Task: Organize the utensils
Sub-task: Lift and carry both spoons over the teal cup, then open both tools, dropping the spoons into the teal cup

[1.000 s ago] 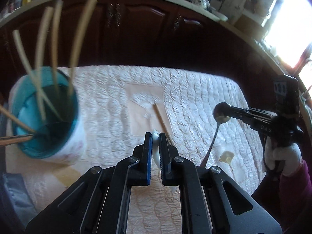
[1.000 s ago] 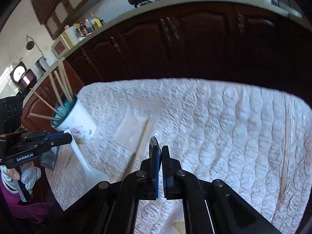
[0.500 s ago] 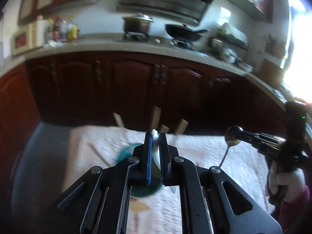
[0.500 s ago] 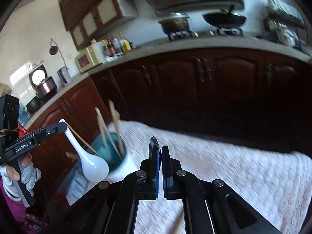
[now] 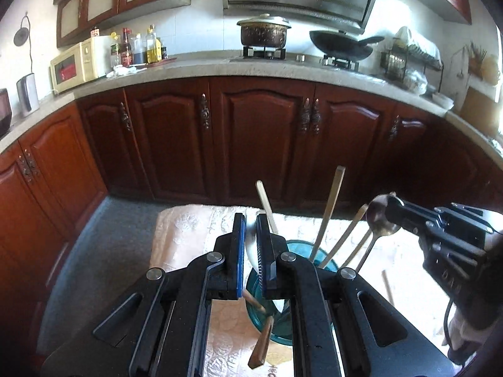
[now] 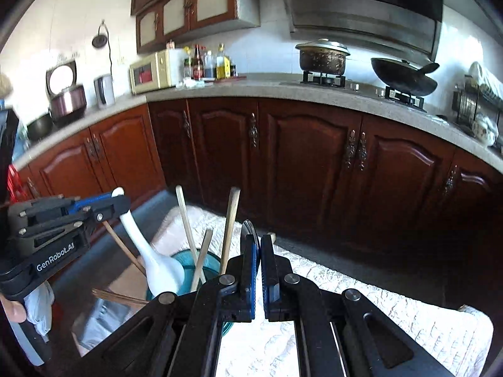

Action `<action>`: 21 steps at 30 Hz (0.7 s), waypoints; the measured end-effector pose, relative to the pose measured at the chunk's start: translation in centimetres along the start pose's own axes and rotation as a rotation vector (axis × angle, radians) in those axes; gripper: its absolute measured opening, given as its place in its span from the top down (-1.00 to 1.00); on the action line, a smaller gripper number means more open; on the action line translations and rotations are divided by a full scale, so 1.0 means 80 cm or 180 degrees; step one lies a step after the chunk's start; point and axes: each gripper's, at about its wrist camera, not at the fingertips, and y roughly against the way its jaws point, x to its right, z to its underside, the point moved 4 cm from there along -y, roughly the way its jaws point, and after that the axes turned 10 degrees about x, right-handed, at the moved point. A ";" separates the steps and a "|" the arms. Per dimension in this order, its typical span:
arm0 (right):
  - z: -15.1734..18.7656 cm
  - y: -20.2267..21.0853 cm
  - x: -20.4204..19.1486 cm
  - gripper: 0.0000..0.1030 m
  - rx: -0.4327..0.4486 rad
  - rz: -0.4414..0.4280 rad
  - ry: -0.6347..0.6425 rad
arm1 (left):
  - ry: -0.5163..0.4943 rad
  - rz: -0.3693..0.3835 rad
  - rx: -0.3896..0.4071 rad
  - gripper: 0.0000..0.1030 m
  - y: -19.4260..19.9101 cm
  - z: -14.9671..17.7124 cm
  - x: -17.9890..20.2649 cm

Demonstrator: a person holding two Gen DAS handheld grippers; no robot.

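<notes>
Left gripper point(image 5: 250, 242) clamped white spoon point(image 6: 157, 260), right gripper point(image 6: 260, 260) clamped metal spoon point(image 5: 378, 216), both over teal cup point(image 6: 207, 259); next: lower, release.

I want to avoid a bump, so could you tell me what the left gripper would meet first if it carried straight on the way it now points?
Probably the chopsticks standing in the teal cup: the left gripper, shut on the white ceramic spoon, points over the cup's rim toward them. Depth is unclear; beyond stand the dark cabinets.

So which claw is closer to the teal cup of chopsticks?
Left, narrowly: the left claw sits right over the teal cup, its white ceramic spoon dipping inside; the right claw hangs beside it gripping a metal spoon.
</notes>
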 end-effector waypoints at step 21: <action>0.084 -0.039 -0.029 0.84 -0.0637 -0.0460 -0.0126 | -0.0044 -0.0076 -0.0302 0.87 -0.032 0.038 0.015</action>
